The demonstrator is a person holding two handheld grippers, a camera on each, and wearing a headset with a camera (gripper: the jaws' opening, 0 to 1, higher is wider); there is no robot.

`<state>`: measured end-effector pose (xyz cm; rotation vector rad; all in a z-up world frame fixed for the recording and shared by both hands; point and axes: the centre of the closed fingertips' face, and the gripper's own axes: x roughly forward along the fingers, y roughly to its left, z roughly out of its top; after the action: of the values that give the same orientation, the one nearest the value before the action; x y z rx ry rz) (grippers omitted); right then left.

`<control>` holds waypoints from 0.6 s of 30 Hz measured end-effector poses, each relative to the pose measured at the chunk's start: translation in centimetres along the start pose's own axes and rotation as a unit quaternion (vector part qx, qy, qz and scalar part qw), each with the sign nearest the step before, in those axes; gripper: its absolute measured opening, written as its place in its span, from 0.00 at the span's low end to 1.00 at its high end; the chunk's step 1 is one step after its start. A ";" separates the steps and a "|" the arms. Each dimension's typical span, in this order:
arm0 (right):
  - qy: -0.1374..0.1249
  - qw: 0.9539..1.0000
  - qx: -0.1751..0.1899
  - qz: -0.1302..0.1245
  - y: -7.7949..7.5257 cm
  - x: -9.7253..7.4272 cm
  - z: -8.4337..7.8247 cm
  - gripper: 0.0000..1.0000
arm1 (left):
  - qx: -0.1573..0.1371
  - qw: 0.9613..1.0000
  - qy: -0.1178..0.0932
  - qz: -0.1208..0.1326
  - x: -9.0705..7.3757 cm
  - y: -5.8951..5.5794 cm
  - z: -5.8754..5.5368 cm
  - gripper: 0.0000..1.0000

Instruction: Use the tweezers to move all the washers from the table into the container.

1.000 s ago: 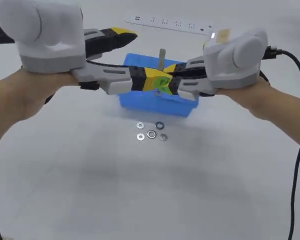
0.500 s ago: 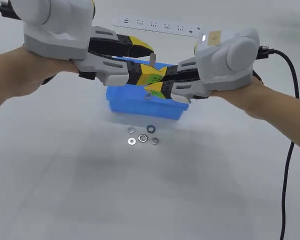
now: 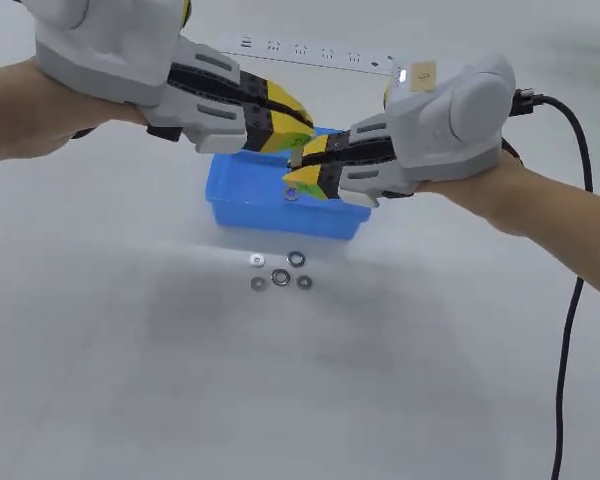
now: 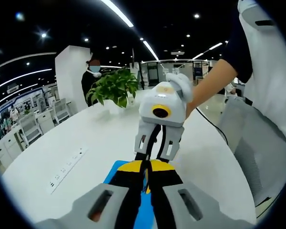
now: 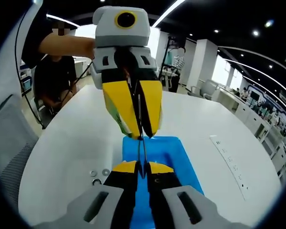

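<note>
Thin metal tweezers [image 5: 141, 152] run between the two facing grippers, over the blue container [image 3: 280, 215]. My left gripper [image 3: 298, 125] comes in from the upper left, its yellow jaws shut on the tweezers' far end. From the right, my right gripper [image 3: 298, 172] is shut on the near end. In the right gripper view the left gripper [image 5: 140, 136] faces my right gripper [image 5: 142, 171] above the container [image 5: 164, 157]. A small ring [image 3: 291, 193] shows under the jaws over the container; I cannot tell if it is held. Several washers [image 3: 280, 278] lie on the table just before the container.
A white power strip [image 3: 310, 52] lies on the table behind the container. A black cable [image 3: 575, 300] trails from the right gripper down the right side. A potted plant [image 4: 115, 88] and a standing person [image 4: 91, 71] are at the table's far end.
The left gripper's jaws have come together and swung in toward the right gripper above the container. The head camera has shifted, so container and washers sit further left.
</note>
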<state>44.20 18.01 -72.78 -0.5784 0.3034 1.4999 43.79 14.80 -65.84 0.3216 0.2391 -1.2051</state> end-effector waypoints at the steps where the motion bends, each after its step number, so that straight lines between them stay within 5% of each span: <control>1: 0.000 1.000 0.001 0.000 0.0 0.0 0.0 0.08 | 0.001 1.000 0.000 -0.001 0.0 0.0 0.0 0.07; 13: -0.004 1.000 -0.006 -0.010 -0.2 -0.4 0.5 0.12 | 0.036 0.999 0.005 0.015 -0.1 0.7 0.1 0.05; 18: -0.002 1.000 -0.005 -0.030 -0.8 -0.9 0.7 0.23 | 0.041 0.999 0.003 0.021 -0.2 0.6 0.6 0.05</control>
<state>44.81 17.68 -71.57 -0.5870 0.2723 1.4447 44.30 14.95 -65.09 0.3997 0.1881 -1.1747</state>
